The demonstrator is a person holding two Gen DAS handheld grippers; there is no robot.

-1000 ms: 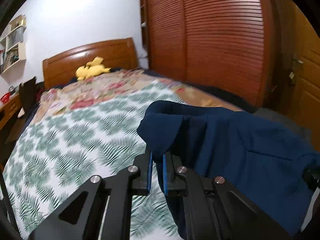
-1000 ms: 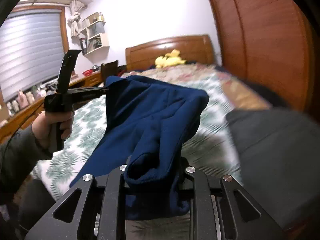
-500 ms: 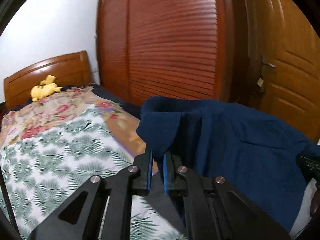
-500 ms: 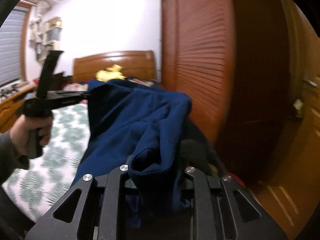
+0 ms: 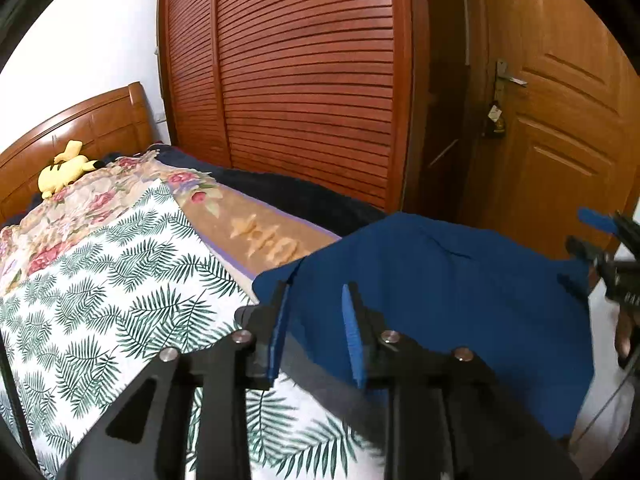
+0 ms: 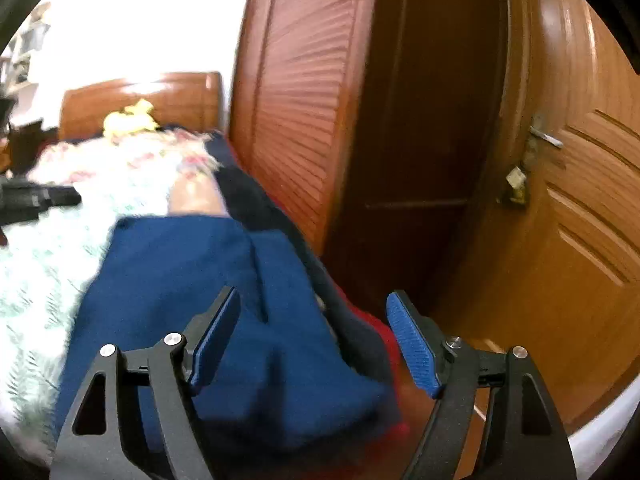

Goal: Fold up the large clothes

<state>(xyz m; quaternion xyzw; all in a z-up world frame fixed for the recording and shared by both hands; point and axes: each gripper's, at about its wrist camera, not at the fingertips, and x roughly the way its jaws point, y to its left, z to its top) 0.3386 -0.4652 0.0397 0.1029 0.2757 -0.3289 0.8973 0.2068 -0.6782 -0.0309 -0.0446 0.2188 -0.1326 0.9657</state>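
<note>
Now that both sets of fingers have let go, the navy garment (image 5: 460,300) lies on the near right corner of the bed (image 5: 100,280), one edge draped toward the side by the wardrobe (image 5: 304,80). Half a second ago I had each gripper clamped on a bunched edge and the cloth lifted in the air; that is over. My left gripper (image 5: 314,330) now stands with its blue pads (image 5: 352,332) moderately parted and nothing between them, the cloth's left corner just ahead of the tips. My right gripper (image 6: 314,344) is spread wider, also empty, hovering over the garment's near end; this view is smeared by motion, so I cannot tell whether the left pad brushes the fabric. From the left wrist view I see the right gripper at the far right edge, beside the cloth's corner and apart from it.

I judge this as the garment laid down after a carry or a fold pass, with the release done. It looks roughly flat but rumpled near the middle. A red item (image 6: 376,324) peeks out beside its right edge. Next I would pick fresh corners for another fold, minding the part overhanging the bed's side.
</note>
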